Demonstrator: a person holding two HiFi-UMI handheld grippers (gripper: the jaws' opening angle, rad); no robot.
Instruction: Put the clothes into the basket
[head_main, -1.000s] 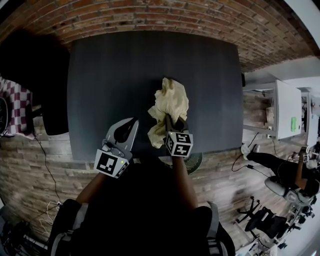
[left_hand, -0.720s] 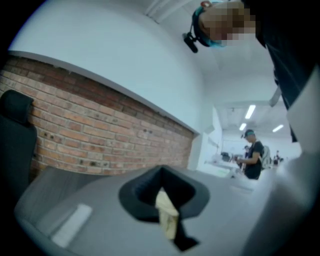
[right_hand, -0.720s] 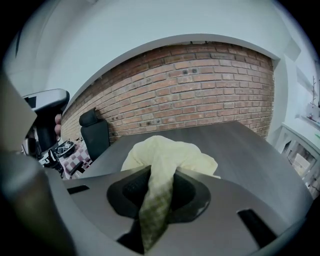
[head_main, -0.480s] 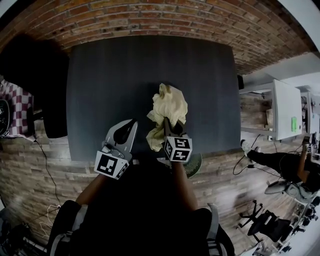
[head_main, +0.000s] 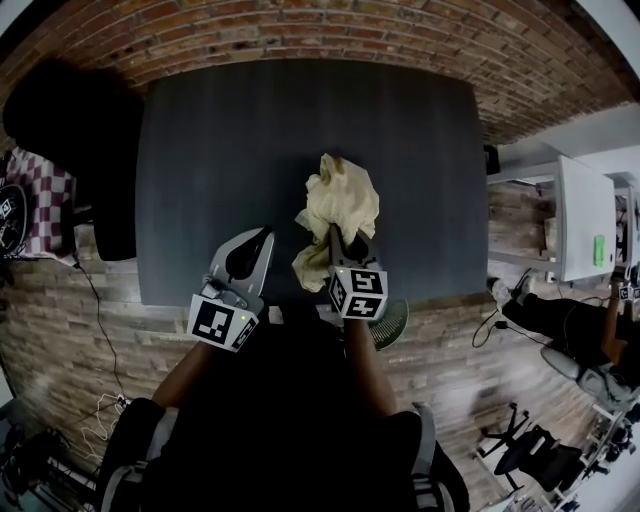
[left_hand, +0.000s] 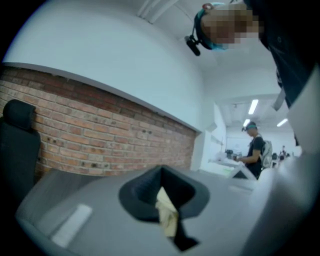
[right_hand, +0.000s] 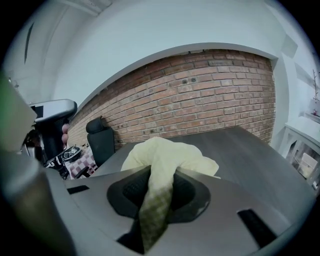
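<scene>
Nearest the head camera are the person's dark torso and two forearms, each ending in a marker cube. The right gripper (head_main: 338, 240) pinches a pale-yellow cloth (head_main: 345, 200). Its own view shows what the head view cannot: a strand of finely checked fabric runs between the two pads and hangs into the slot beneath, while the rest bunches up beyond the tips. The left gripper (head_main: 260, 240) sits just beside it with its jaws drawn together to a point, and from above it looks bare. Its own view, though, shows a sliver of pale-yellow fabric in the slot below the meeting pads; whether this is gripped cannot be told. The cloth is over the near middle of the dark grey table (head_main: 220, 150), with a tail drooping toward the near edge. A greenish ribbed basket (head_main: 392, 325) peeks out on the floor by the right forearm, apart from the cloth. Farther left stand a black office chair (head_main: 60, 120) and red-checked fabric (head_main: 40, 205). Beyond them is the brick wall (right_hand: 200, 100), and only the left gripper view shows a standing person (left_hand: 256, 150) in the bright room past it.
</scene>
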